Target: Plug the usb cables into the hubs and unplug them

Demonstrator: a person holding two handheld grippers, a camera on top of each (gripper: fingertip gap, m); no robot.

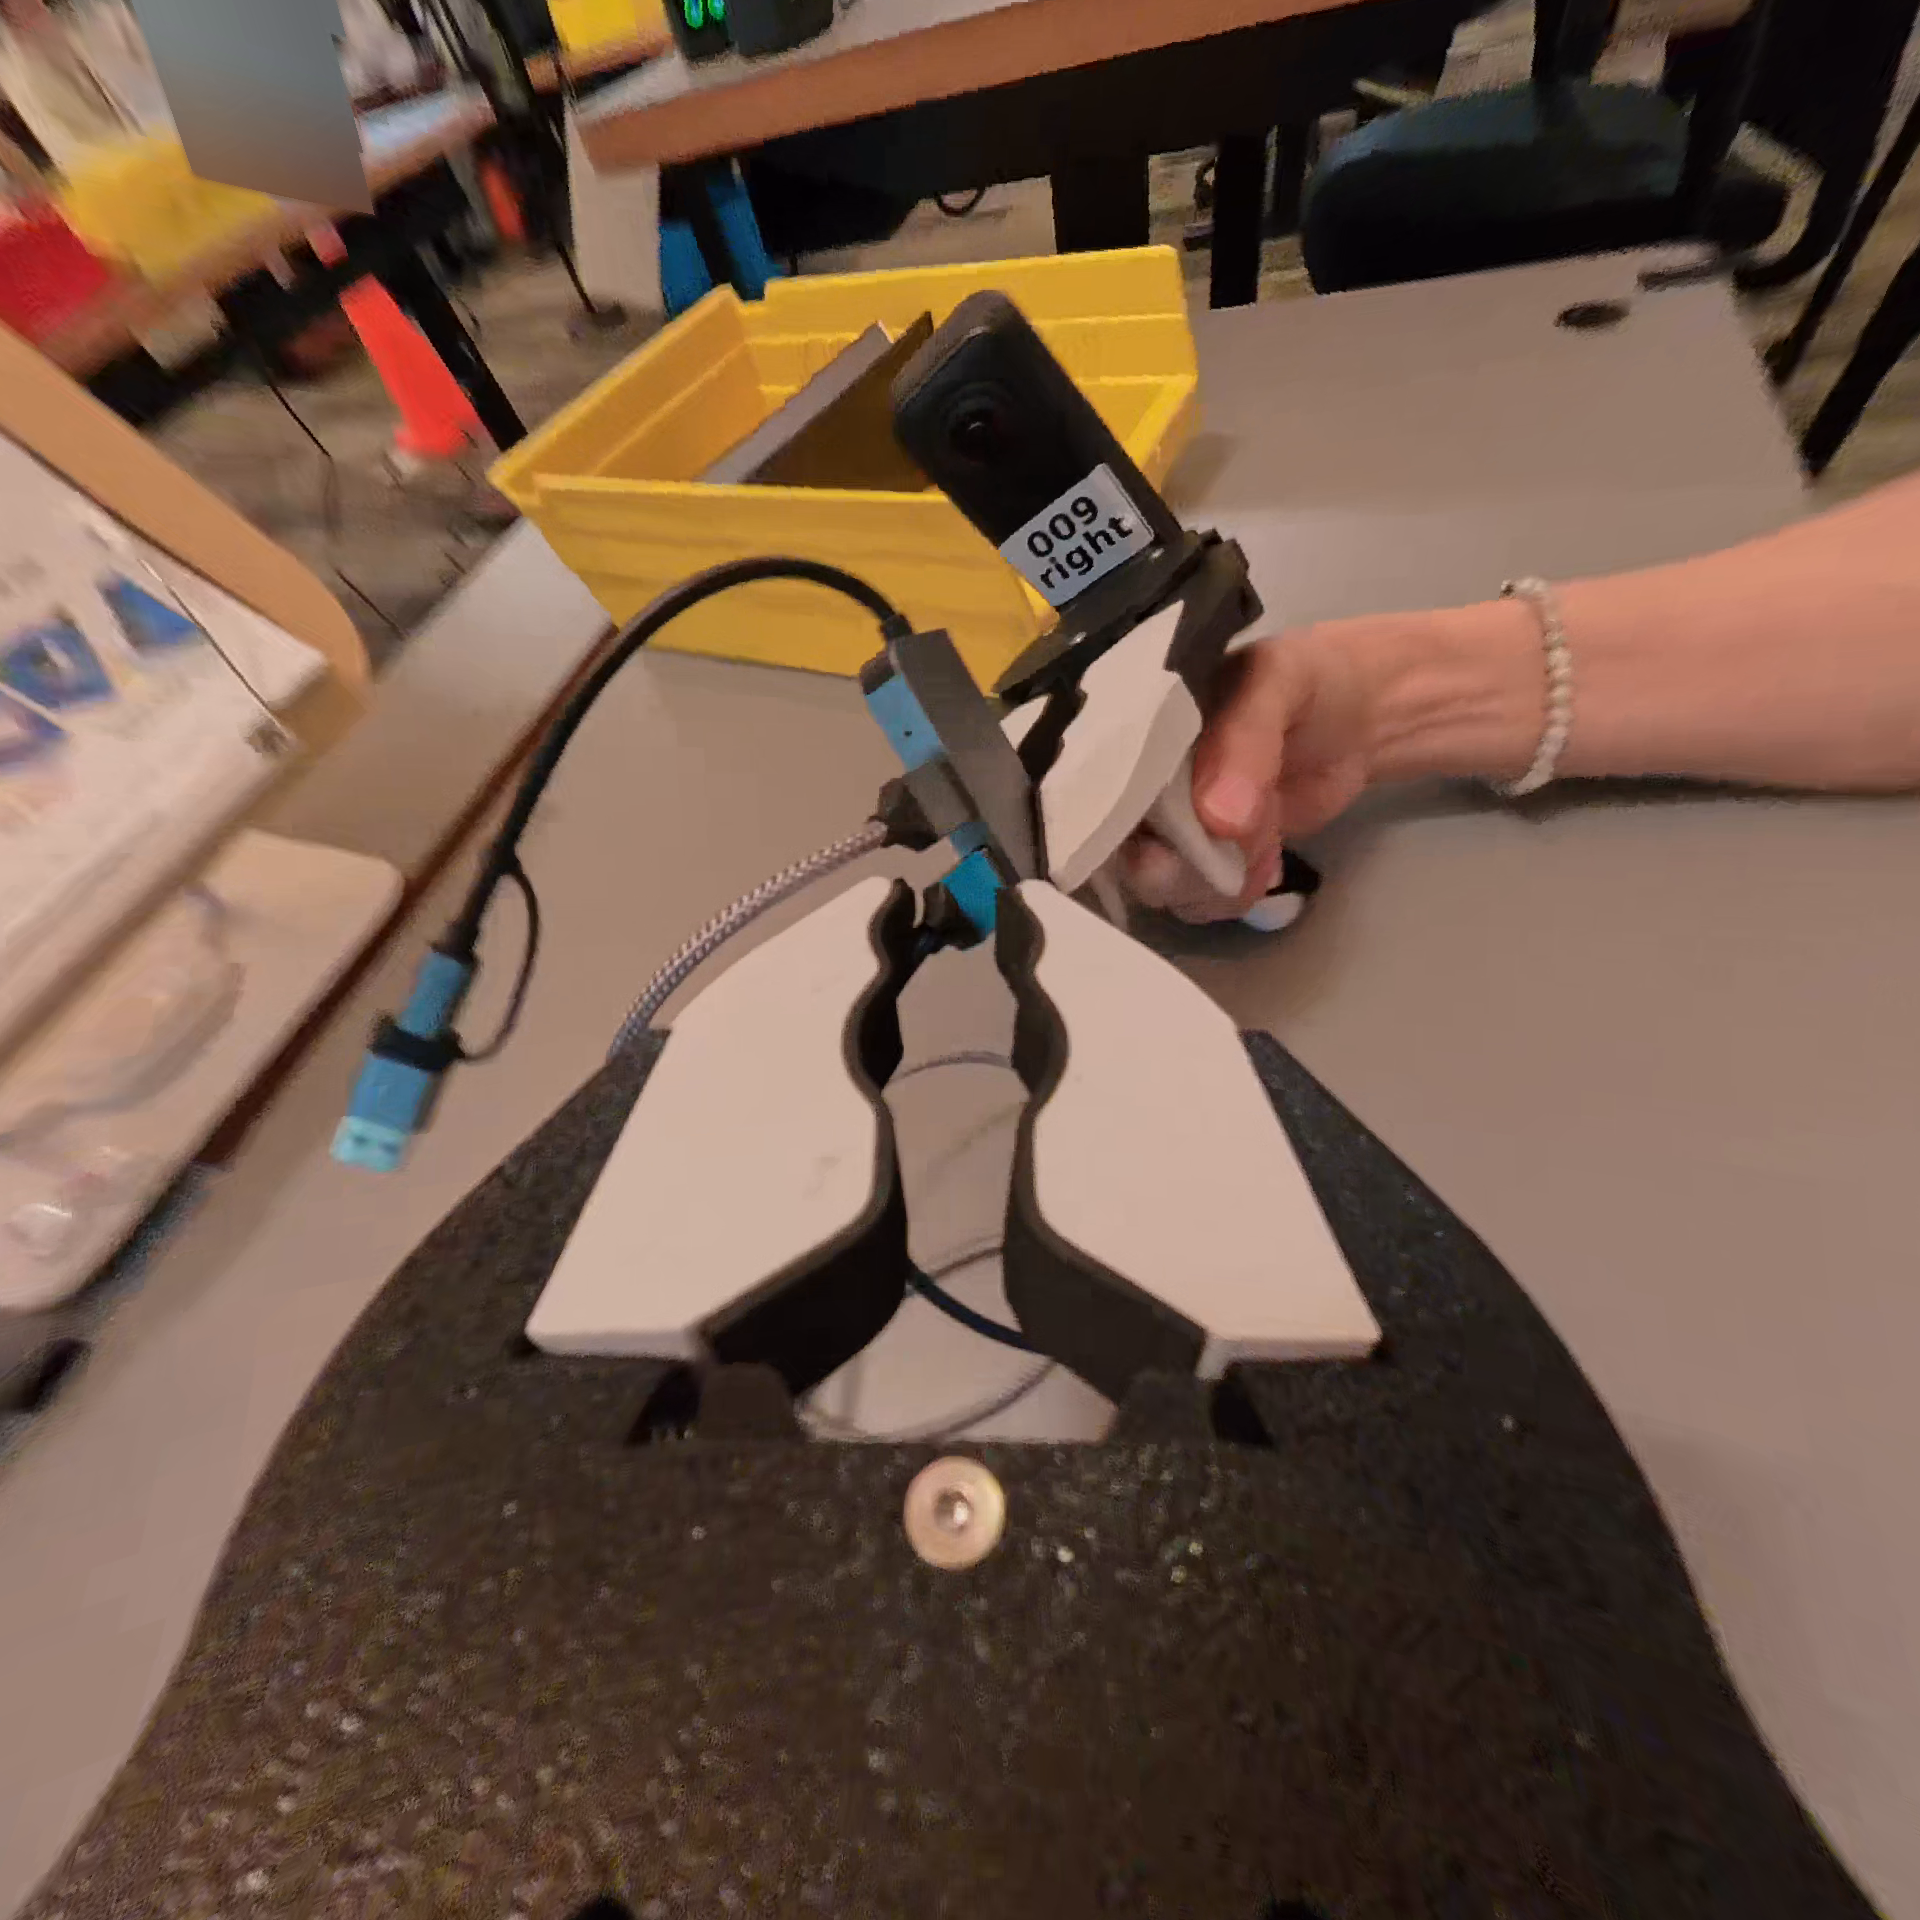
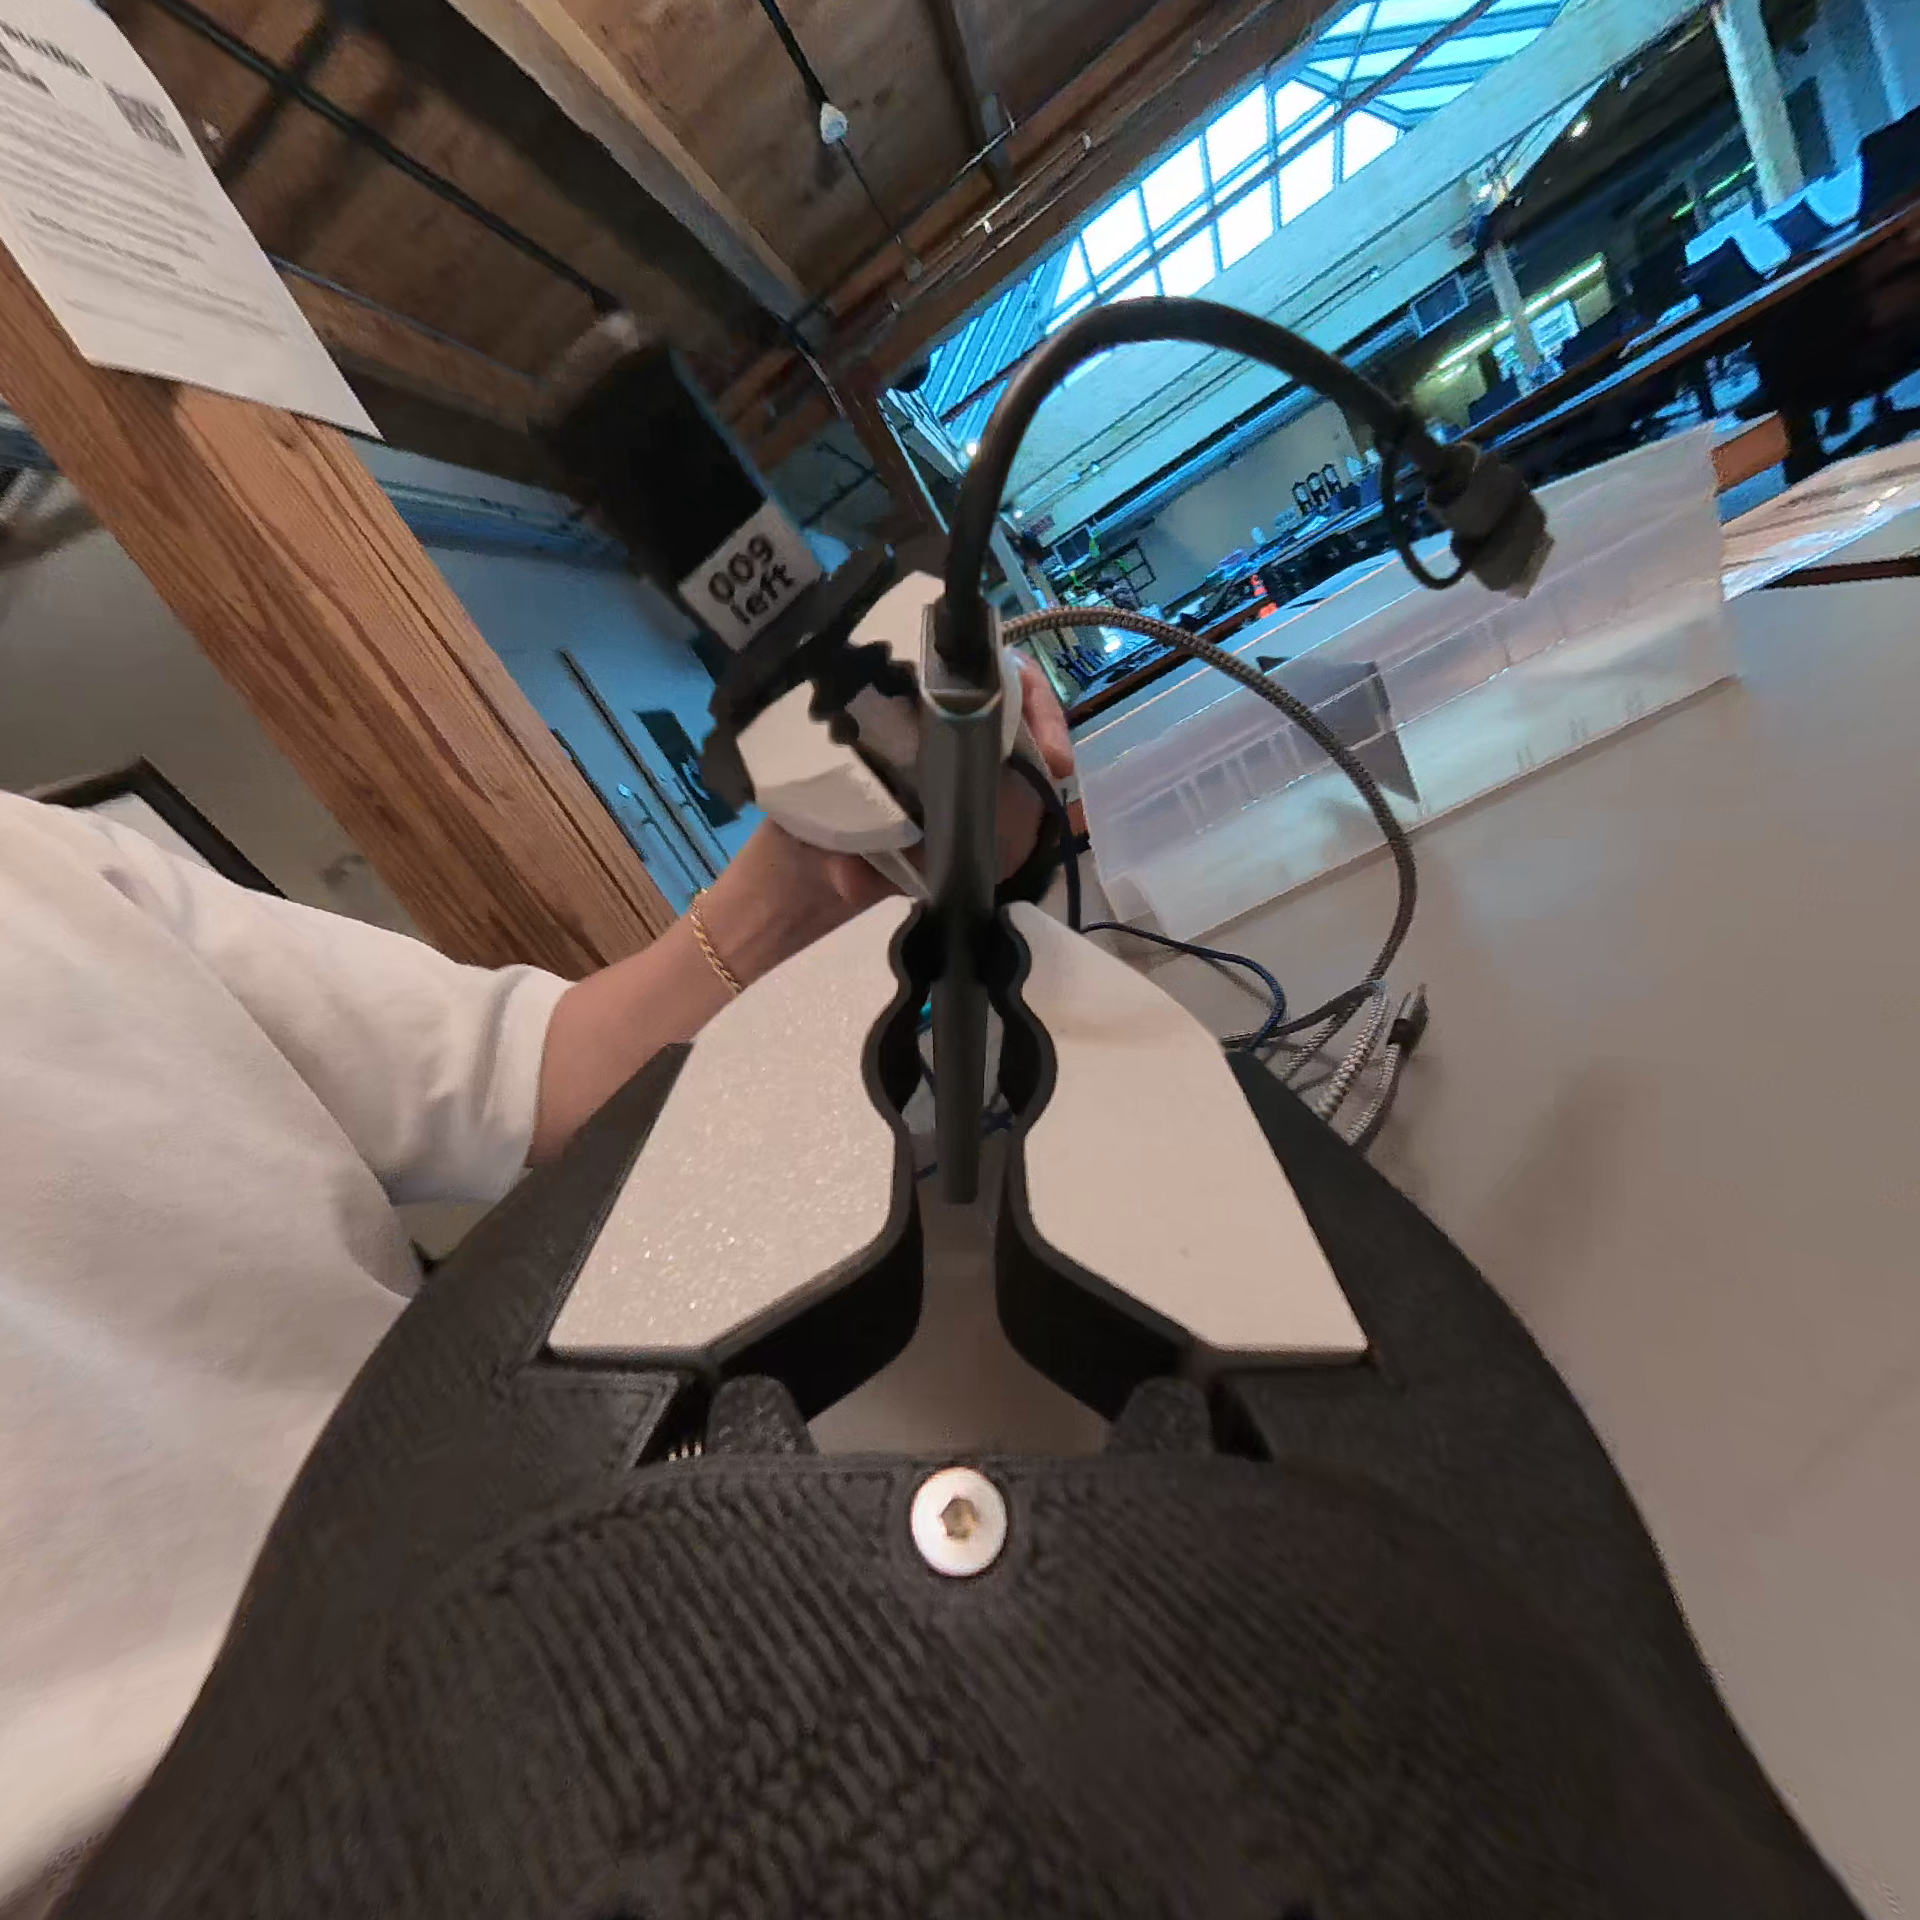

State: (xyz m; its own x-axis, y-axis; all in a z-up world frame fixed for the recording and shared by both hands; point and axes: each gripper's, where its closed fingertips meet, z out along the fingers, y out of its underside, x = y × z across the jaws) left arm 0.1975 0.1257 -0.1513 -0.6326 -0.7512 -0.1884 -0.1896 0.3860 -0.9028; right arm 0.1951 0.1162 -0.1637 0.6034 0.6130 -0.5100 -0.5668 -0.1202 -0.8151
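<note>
My right gripper (image 2: 956,940) is shut on a slim grey USB hub (image 2: 961,790), held edge-on above the table. The hub also shows in the left wrist view (image 1: 951,727), with a blue port side. Its black lead (image 1: 623,665) arcs away and ends in a free blue plug (image 1: 384,1101). A braided grey cable (image 1: 748,914) is plugged into the port side. My left gripper (image 1: 958,902) is shut on a dark plug with a blue tip (image 1: 971,896) at the hub's lower end. A thin dark blue cable (image 1: 971,1325) trails below it. The right gripper (image 1: 1023,790) faces the left one.
A yellow bin (image 1: 831,540) stands behind the hub on the grey table (image 1: 1507,1143). Clear plastic boxes (image 1: 156,987) lie at the left edge. In the right wrist view, a clear box (image 2: 1351,748), coiled cables (image 2: 1340,1049) and a wooden post (image 2: 364,644) show. Left and right tips are no more than a few centimetres apart.
</note>
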